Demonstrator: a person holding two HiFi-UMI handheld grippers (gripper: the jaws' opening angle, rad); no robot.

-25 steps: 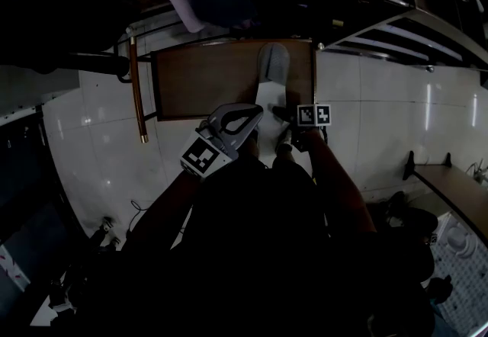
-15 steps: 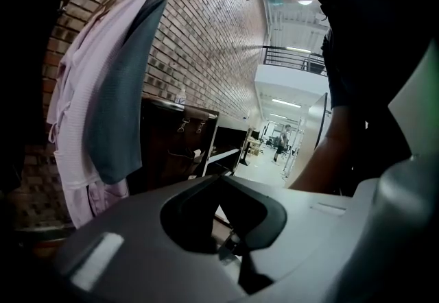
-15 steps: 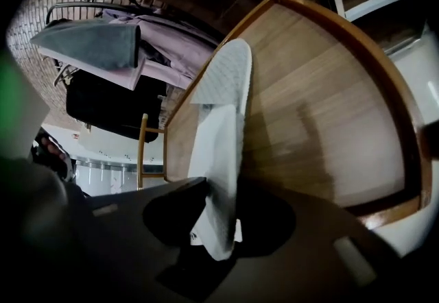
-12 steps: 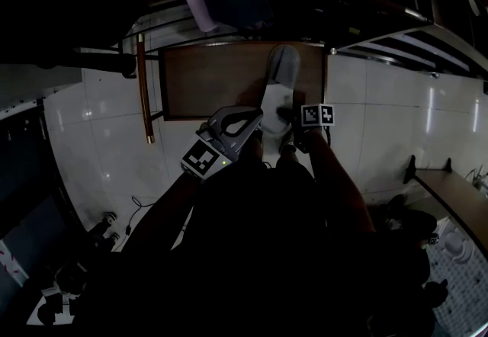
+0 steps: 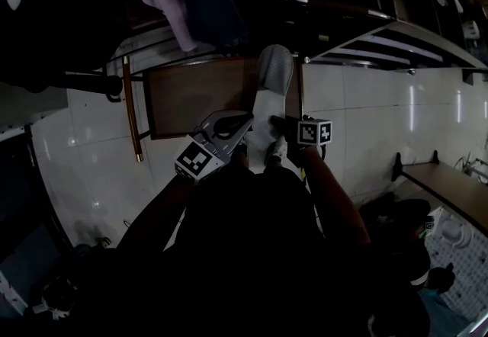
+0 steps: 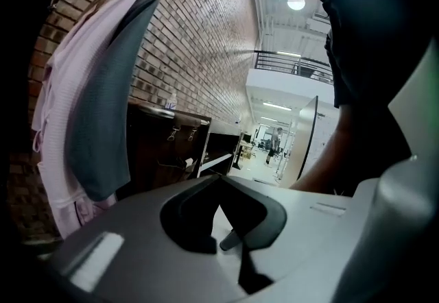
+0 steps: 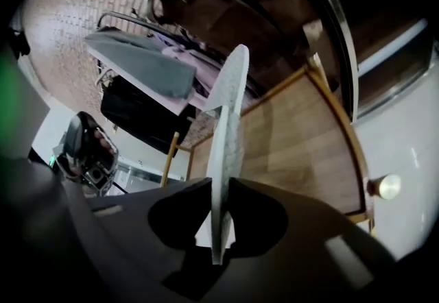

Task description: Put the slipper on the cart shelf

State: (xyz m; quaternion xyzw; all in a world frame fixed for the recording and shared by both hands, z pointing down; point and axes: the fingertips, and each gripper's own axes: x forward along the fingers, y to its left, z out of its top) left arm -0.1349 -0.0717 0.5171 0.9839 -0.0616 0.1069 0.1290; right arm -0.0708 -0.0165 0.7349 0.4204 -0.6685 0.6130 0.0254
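A pale grey slipper [image 5: 272, 80] lies lengthways over the right part of the brown wooden cart shelf [image 5: 191, 95], toe away from me. My right gripper [image 5: 277, 125] is at its near end. In the right gripper view the slipper [image 7: 225, 123] stands edge-on between the jaws of the right gripper [image 7: 219, 182], which are closing and press on its sole from both sides. My left gripper [image 5: 245, 121] hovers just left of the slipper with its jaws together. The left gripper view shows that gripper [image 6: 219, 178] with nothing between the jaws.
Pink and grey garments [image 6: 89, 110] hang above the cart's far side. Wooden posts [image 5: 130, 110] frame the shelf, and a brass knob [image 7: 385, 186] sits at its corner. White floor tiles [image 5: 381, 122] surround the cart. A low bench [image 5: 450, 190] stands at right.
The right gripper's jaws have closed onto the slipper's near end. The head view has shifted a little; both grippers stay at the shelf's front edge.
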